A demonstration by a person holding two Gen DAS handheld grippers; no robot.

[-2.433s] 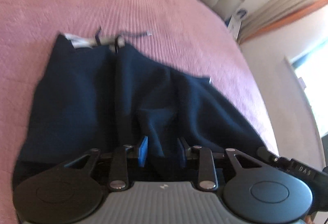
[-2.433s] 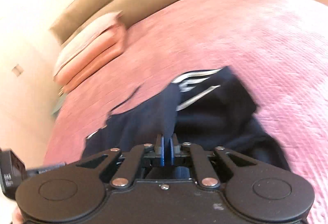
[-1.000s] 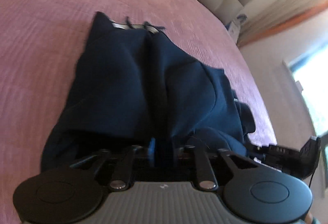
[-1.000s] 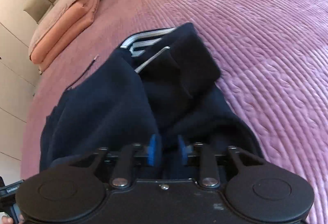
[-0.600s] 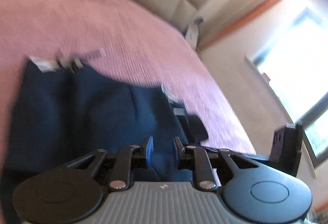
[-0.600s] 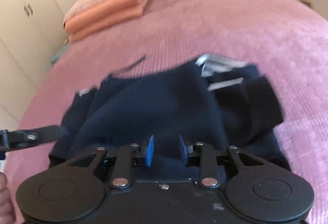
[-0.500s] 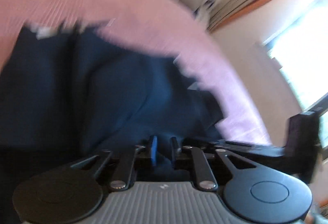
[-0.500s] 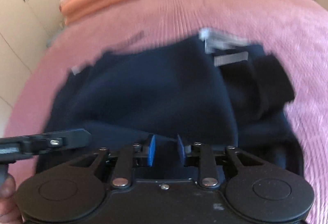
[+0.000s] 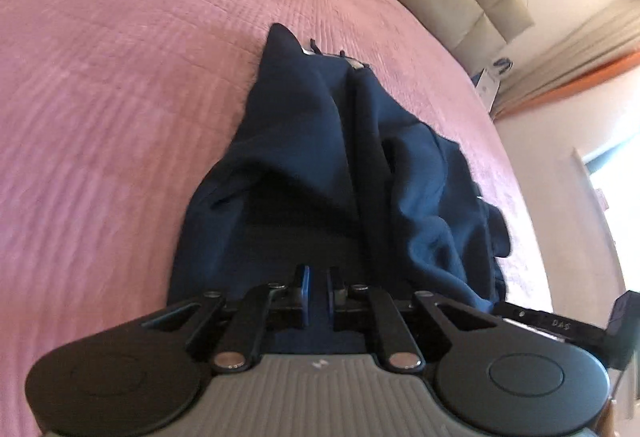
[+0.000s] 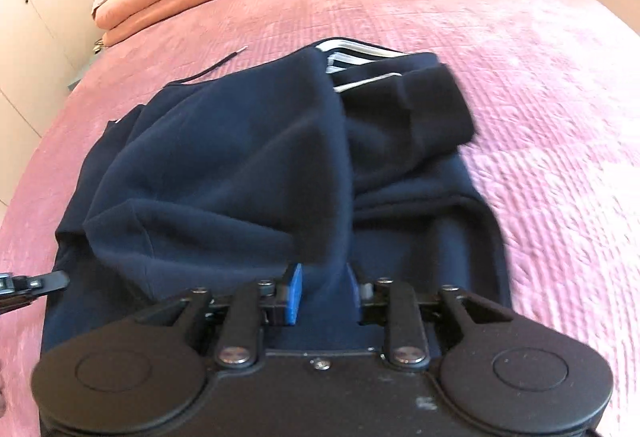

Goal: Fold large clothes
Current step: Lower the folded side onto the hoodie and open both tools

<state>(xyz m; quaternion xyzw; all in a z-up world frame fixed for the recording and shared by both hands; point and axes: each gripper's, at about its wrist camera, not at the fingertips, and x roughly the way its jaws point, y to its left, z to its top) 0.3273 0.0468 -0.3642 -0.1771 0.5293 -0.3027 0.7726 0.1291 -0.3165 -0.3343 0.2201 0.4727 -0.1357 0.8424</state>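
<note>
step: I am lifting the navy hoodie (image 10: 240, 165) hem to fold it | left gripper (image 9: 316, 287) pinching hem | right gripper (image 10: 322, 289) clamping bunched fabric | bedspread (image 10: 540, 97) bearing the rest

daylight, window (image 9: 616, 173) blown out | fisheye edge warp | slight motion blur

Letters "DAS" on the black body of the right hand-held gripper (image 9: 560, 323)

Navy sweatshirt (image 10: 240, 165) lies bunched on pink bedspread (image 10: 540, 97).
</note>
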